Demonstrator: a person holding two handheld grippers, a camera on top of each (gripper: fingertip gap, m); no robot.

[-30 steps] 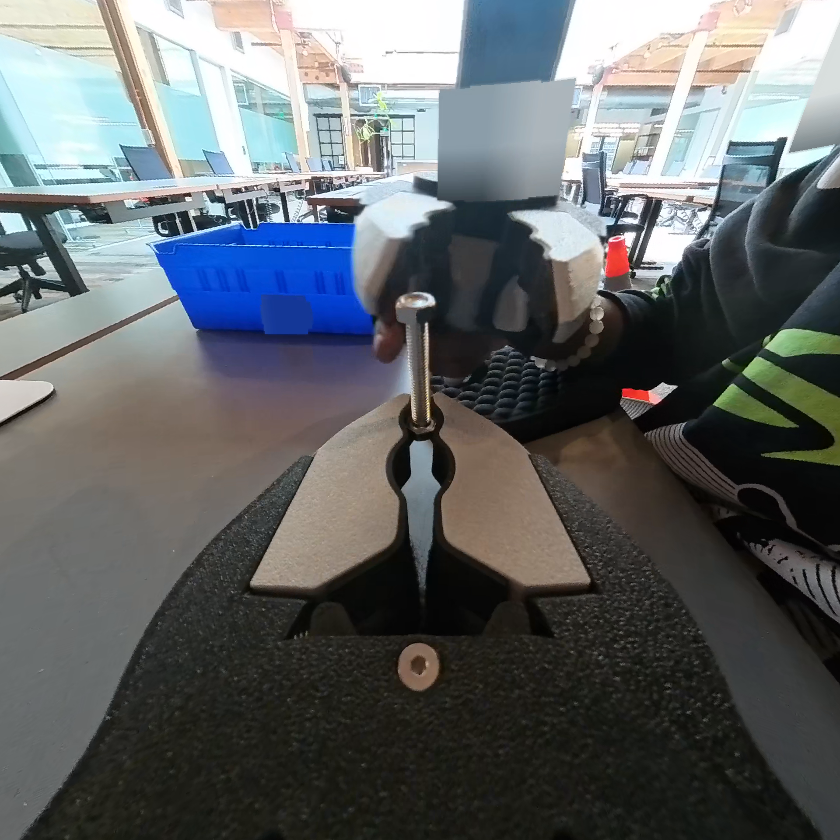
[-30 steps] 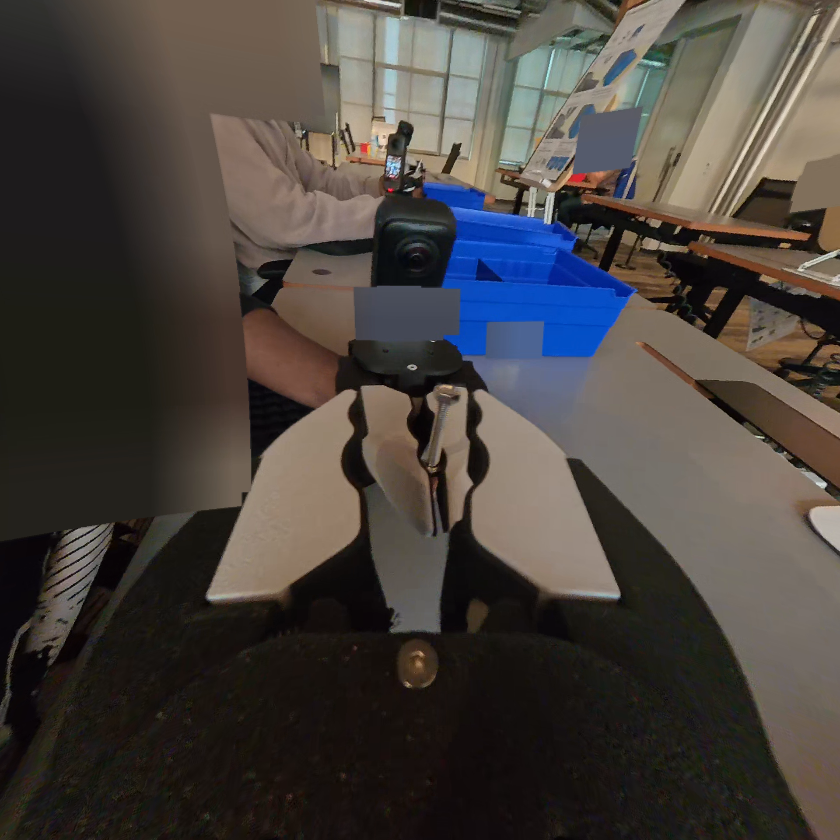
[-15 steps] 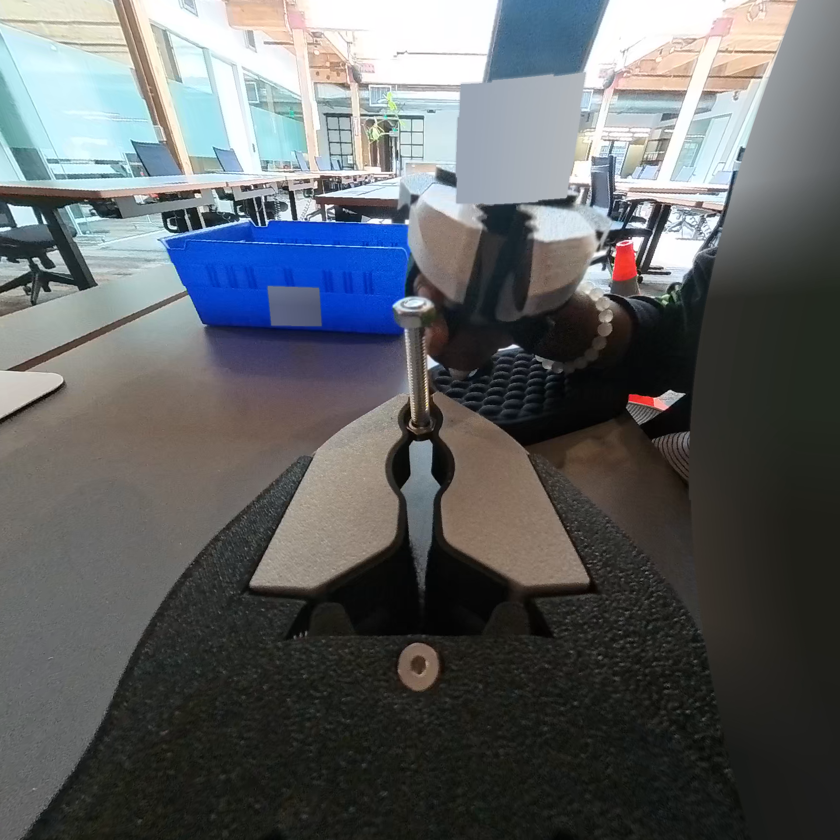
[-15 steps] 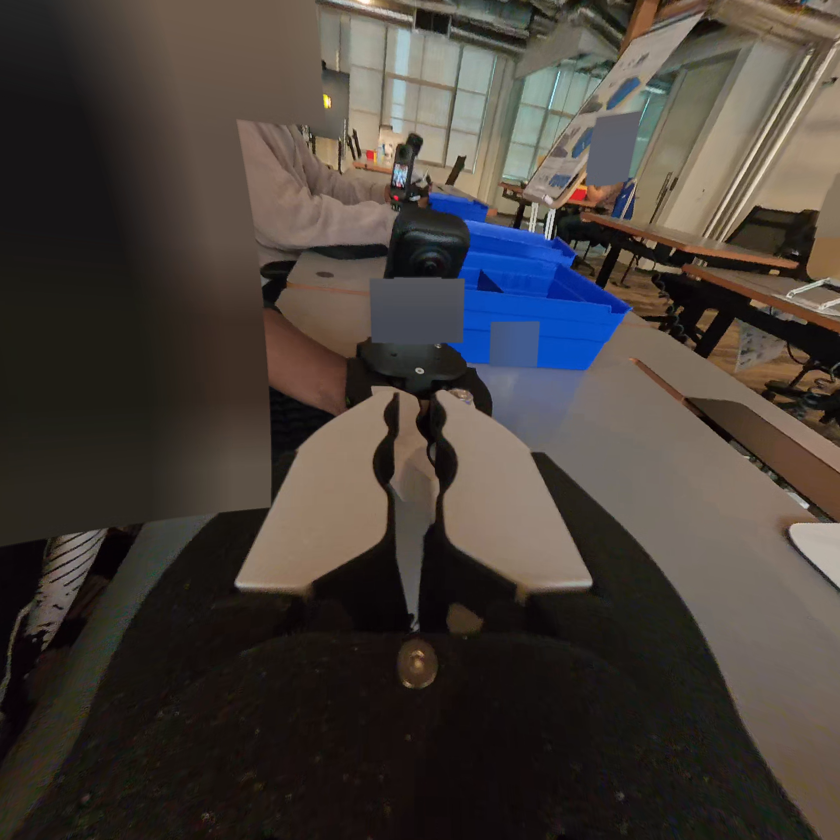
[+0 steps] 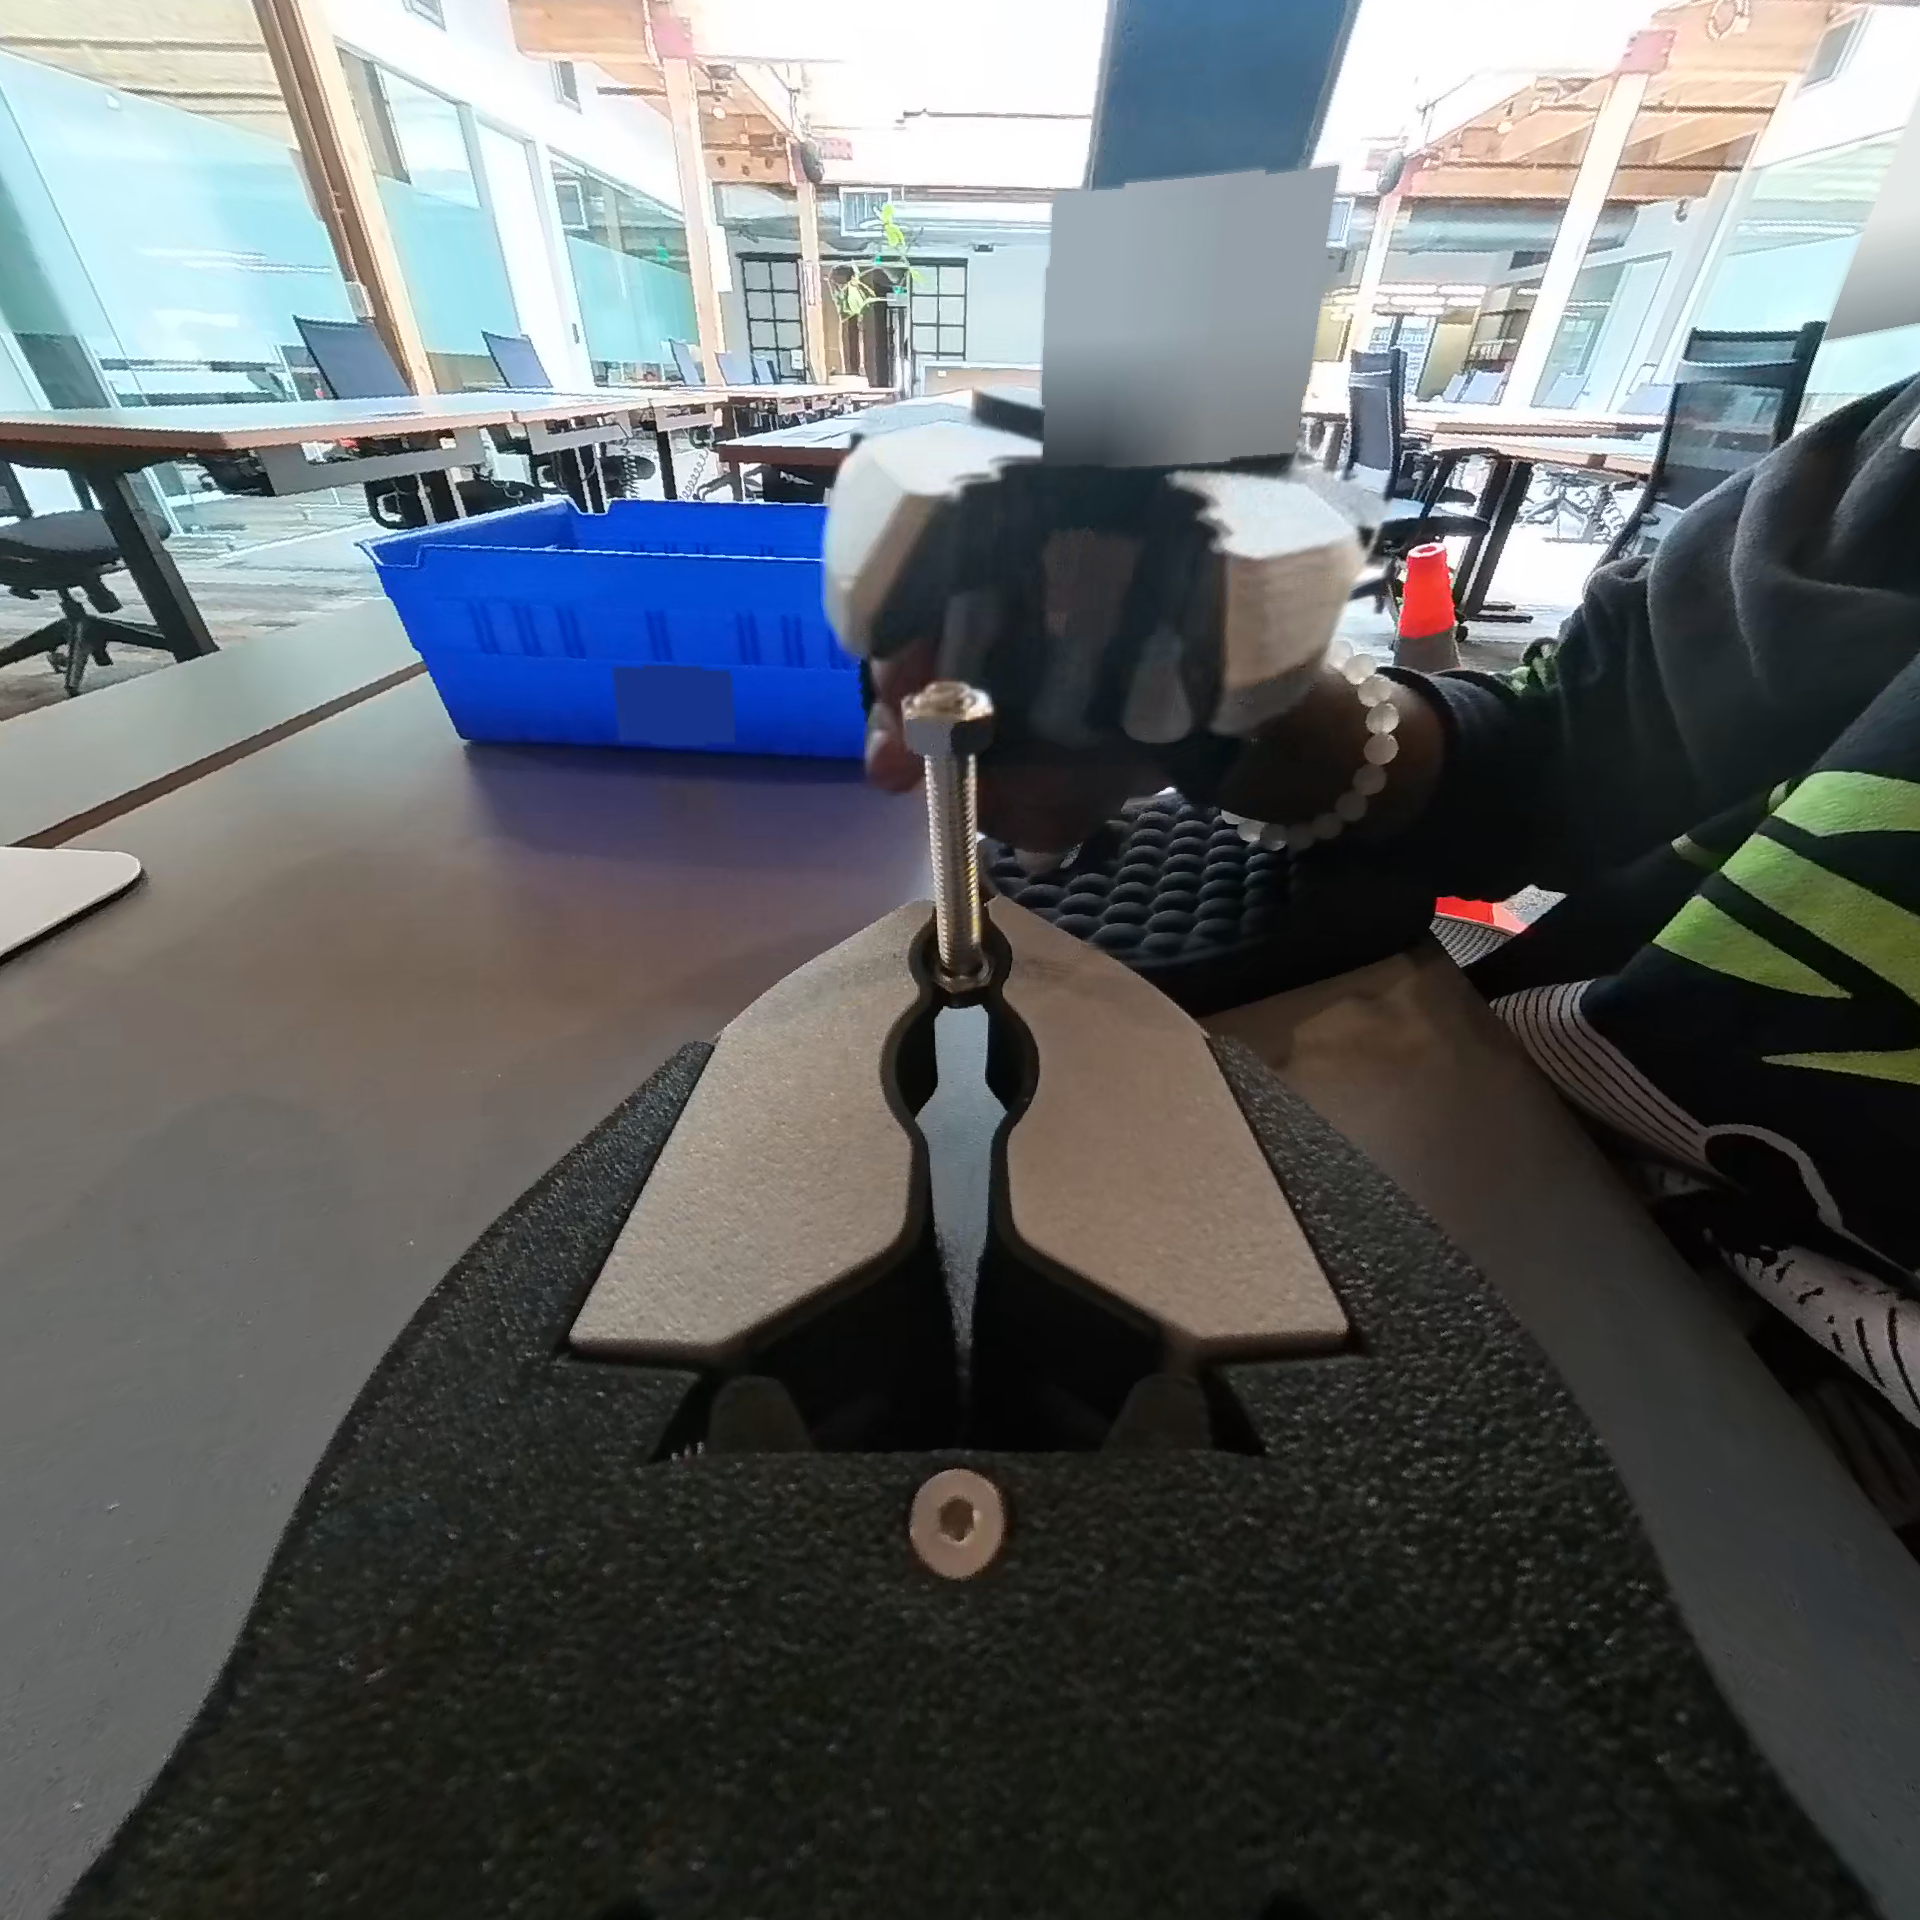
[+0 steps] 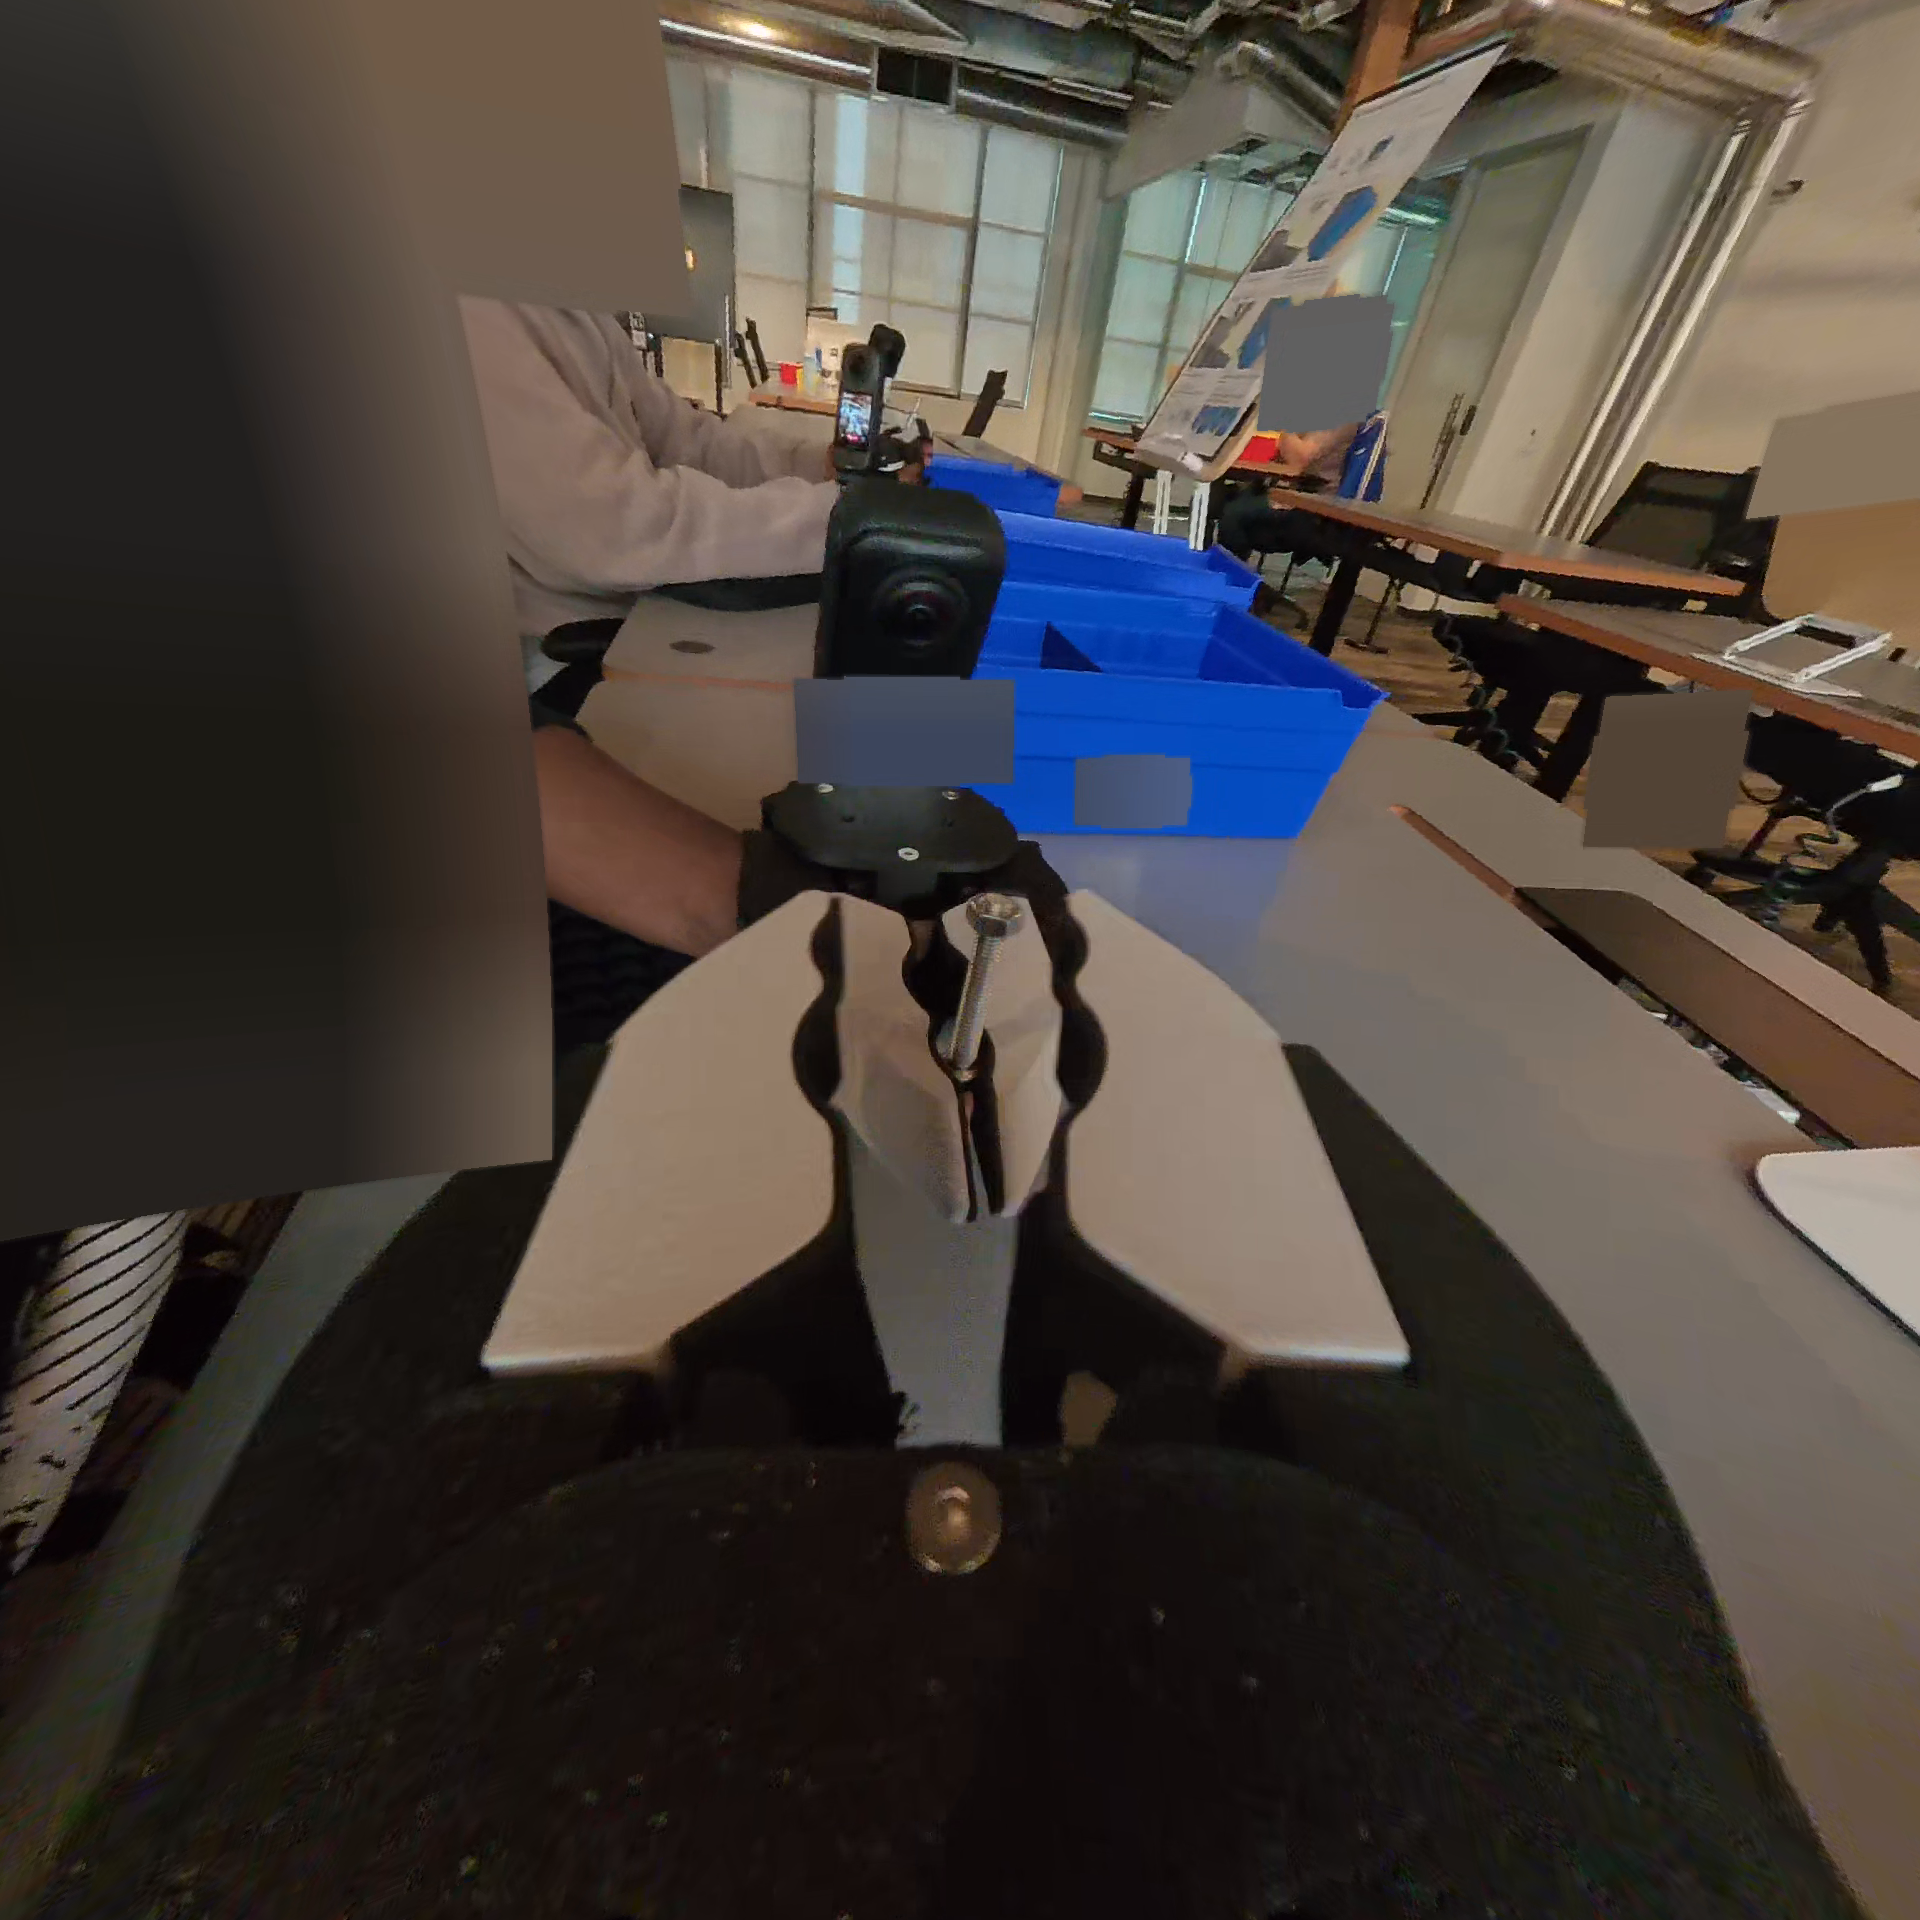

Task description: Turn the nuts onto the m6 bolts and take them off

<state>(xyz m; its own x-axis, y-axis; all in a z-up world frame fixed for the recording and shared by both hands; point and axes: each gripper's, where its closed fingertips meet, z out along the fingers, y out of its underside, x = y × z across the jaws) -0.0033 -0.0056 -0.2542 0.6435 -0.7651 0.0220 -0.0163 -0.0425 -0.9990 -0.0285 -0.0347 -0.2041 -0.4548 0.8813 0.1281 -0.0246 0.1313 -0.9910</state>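
We see a blue bin [image 5: 623, 634] at the far side of the grey table [image 5: 312, 1039]; from the right wrist view its near compartment [image 6: 1195, 665] shows only blue walls and a divider, and we cannot tell whether anything lies on its floor. More blue bins [image 6: 1101, 551] stand behind it. The labels on the bins are covered by patches, so we read no writing.

Our left gripper [image 5: 961, 971] is nearly closed, both fingertips pressing on the lower end of the bolt [image 5: 954, 852]. The bolt stands upright, long axis vertical, with the nut [image 5: 945, 727] at its top end. Our right gripper [image 6: 951, 925] faces it with its jaws wide, one finger on each side of the bolt and neither touching.
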